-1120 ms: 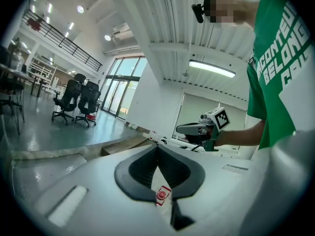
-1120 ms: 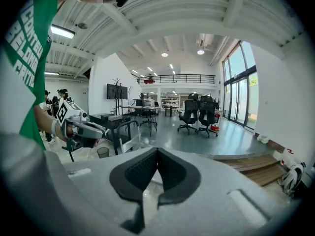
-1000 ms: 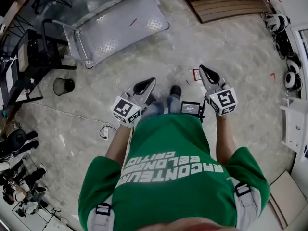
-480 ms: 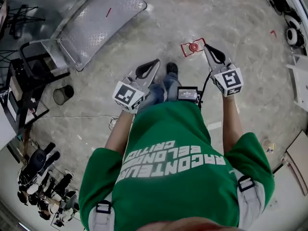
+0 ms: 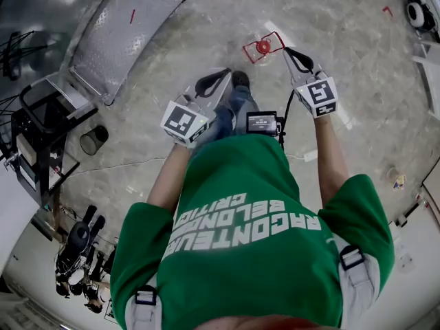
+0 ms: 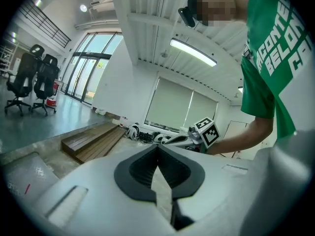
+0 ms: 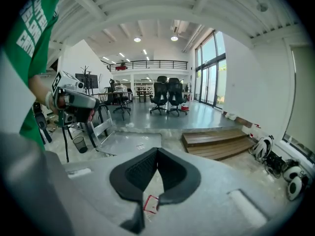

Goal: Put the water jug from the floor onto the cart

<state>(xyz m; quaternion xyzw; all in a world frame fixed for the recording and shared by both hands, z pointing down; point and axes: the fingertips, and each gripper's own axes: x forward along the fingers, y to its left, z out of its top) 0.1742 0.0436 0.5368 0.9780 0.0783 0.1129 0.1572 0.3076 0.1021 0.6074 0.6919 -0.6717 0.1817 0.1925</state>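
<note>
Standing on the stone floor, the water jug is at the far side of the scene, just beyond the tips of the right tool. From the head view it shows mostly as a red cap inside a red square outline. Its body is hard to make out from above, and I cannot tell how full it is.

The cart, a flat metal platform with a handle at its near end, lies well apart from the jug at the far left. A dark waste bin sits near that handle.

The right tool is closed and empty, its dark pads meeting at the tips in its own view. The jug's red outline is only a small shape seen low through the gap behind them, so tool and jug look to be apart. The left tool is likewise closed on nothing and sits further from the jug, above the person's leg.

Both tools would need to open before any grasp. If the jug holds water, I judge it heavy, with stiff, smooth plastic walls that could slip between the pads, and a load that sloshes when tilted. The neck under the cap, or a handle if there is one, looks the safest hold. One tool could grip there while the other steadies the body, keeping the jug upright on the way to the cart.
</note>
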